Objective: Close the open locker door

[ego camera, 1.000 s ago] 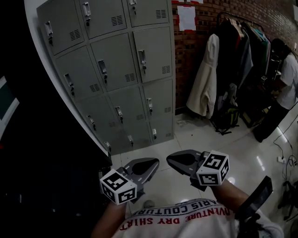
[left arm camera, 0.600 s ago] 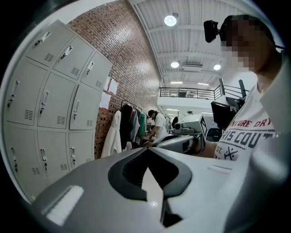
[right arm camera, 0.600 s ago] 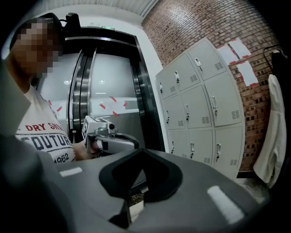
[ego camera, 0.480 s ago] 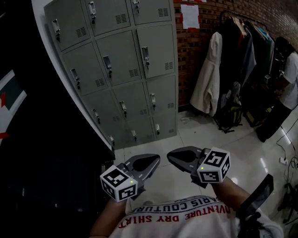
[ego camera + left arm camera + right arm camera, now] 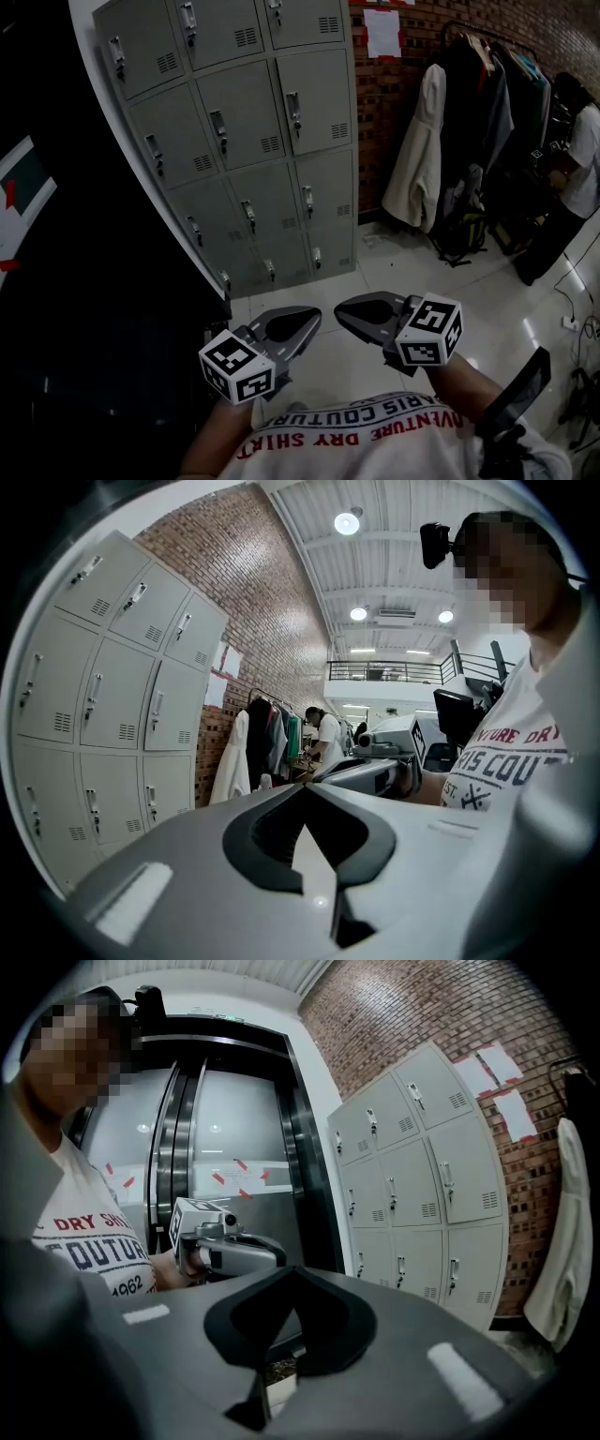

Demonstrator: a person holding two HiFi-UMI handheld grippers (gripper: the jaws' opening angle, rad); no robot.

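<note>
1. The locker bank (image 5: 244,141) fills the upper left of the head view. It is grey steel, three columns wide, and each door has a handle and a vent slot. Every door we can see sits flush with its frame.
2. The left gripper (image 5: 292,328) is held low in the head view, well apart from the lockers, above the pale tiled floor (image 5: 422,281). In its own view its jaws are clenched tip to tip, with nothing between them.
3. The right gripper (image 5: 361,317) is just beside the left one, and the two noses are near each other without touching. Its own view shows its jaws pressed together and empty.
4. Each gripper carries its marker cube at the rear, the left cube (image 5: 236,367) and the right cube (image 5: 429,331), close to our white printed shirt (image 5: 375,441).
5. To the right of the lockers we see a brick wall (image 5: 384,103) with a sheet of paper (image 5: 378,33) stuck on it.
6. Beyond the wall stands a clothes rack (image 5: 487,94) hung with dark garments, and a white coat (image 5: 417,159) hangs at its near end. A dark bag (image 5: 459,230) sits on the floor below.
7. Another person (image 5: 574,169) stands at the far right edge, beside the rack.
8. A dark panel (image 5: 94,328) takes up the left side of the head view, next to the lockers.
</note>
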